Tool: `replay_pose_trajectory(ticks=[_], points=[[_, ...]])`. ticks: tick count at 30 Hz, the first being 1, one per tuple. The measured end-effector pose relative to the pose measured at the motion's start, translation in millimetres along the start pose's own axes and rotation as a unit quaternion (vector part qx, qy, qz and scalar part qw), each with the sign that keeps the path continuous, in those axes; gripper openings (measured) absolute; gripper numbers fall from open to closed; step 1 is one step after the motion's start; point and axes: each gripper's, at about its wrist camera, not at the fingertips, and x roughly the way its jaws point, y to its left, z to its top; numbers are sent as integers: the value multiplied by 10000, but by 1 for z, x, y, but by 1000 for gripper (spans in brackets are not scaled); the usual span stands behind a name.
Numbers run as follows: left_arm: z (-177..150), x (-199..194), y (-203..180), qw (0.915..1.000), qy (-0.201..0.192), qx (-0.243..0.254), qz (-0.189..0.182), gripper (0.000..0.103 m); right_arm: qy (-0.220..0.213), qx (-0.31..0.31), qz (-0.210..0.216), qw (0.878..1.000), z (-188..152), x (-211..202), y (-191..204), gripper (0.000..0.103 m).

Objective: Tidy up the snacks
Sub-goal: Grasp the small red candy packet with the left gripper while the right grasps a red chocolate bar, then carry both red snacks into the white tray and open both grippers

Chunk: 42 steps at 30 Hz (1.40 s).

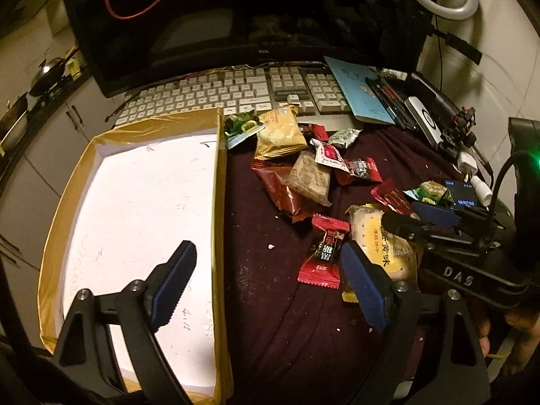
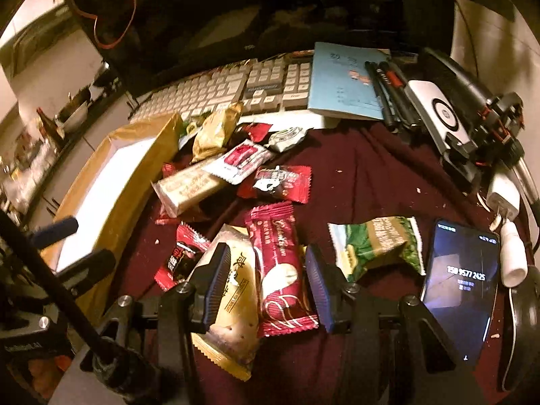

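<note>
Looking down the left wrist view first, the left tool [image 1: 266, 280] hangs wide open with nothing between its blue pads, one finger over the white floor of the tray [image 1: 135, 202], the other over the dark red cloth [image 1: 287, 337] that covers the bench. A small red candy wrapper [image 1: 322, 253] lies just ahead between the fingers, untouched. The snack pile [image 1: 297, 168] is spread across the cloth to the right of the tray's taped wall, below the keyboard [image 1: 236, 94]. Further right, the right tool [image 1: 415, 222] shows over a pale cracker packet [image 1: 388, 246].

From the right wrist view, the right tool [image 2: 266, 283] stands part open, and I would say it has hold of nothing yet. Between its fingers lies a dark red wafer packet [image 2: 280, 270], its long axis running away from the tool roughly along the fingers, so the pads would meet its long sides. The cracker packet [image 2: 233, 303] lies half under it, beneath the left finger, and could get pinched along with it. A green packet [image 2: 374, 246] lies just to the right, beside a lit phone [image 2: 462, 287]. The tray [image 2: 111, 182] sits well off to the left, so this right hand is the nearer one for the wafer, the left for the tray
</note>
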Motion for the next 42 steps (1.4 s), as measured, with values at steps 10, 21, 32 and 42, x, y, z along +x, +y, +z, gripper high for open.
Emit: replay_pose_trajectory(ticks=[10,21,32,42], points=[[3,37,-23,9956,703,541,-309,67,-150,121,11,9998,-7,-12,-12,25],[1,62,-39,9879,1185,859,-505,33,-410,116,240,9988,-5,-21,-9,25],[-7,13,-18,9933,641,187,-942,25,-715,9,465,9964,-6,-38,0,25],[-24,-53,97,9934,-97,-1102,-290,25,-578,-1079,1437,9820,-1,-31,98,25]])
